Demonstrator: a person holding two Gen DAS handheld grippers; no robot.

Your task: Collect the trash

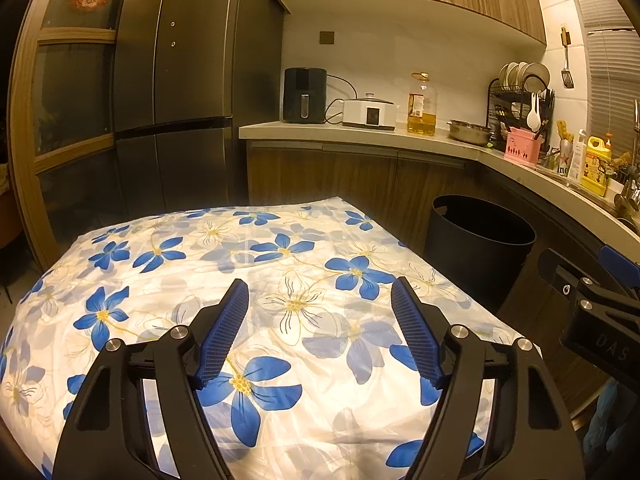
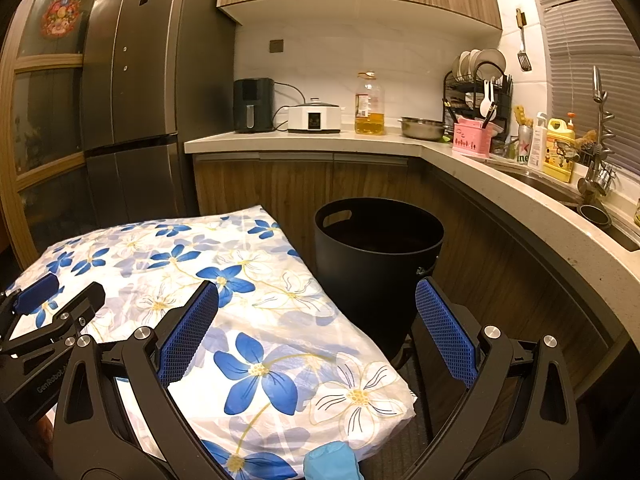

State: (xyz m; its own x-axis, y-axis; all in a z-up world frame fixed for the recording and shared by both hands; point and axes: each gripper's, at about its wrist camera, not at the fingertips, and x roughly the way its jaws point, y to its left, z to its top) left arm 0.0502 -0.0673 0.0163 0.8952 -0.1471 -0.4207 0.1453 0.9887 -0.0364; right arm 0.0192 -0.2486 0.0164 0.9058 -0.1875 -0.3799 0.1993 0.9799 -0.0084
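Observation:
A black round trash bin (image 2: 378,256) with a handle slot stands on the floor right of the table; it also shows in the left wrist view (image 1: 478,252). The table carries a white cloth with blue flowers (image 1: 248,264), also in the right wrist view (image 2: 240,312). No trash shows on the cloth. My left gripper (image 1: 320,292) is open and empty above the cloth. My right gripper (image 2: 318,294) is open and empty above the table's right edge, in front of the bin. A light blue crumpled thing (image 2: 330,462) sits at the bottom edge; I cannot tell what it is.
A kitchen counter (image 2: 360,138) runs along the back and right with an air fryer (image 2: 253,105), cooker, oil bottle (image 2: 369,104), dish rack and sink (image 2: 600,208). A dark fridge (image 2: 136,80) stands at the left. The right gripper's body shows at the left view's right edge (image 1: 592,312).

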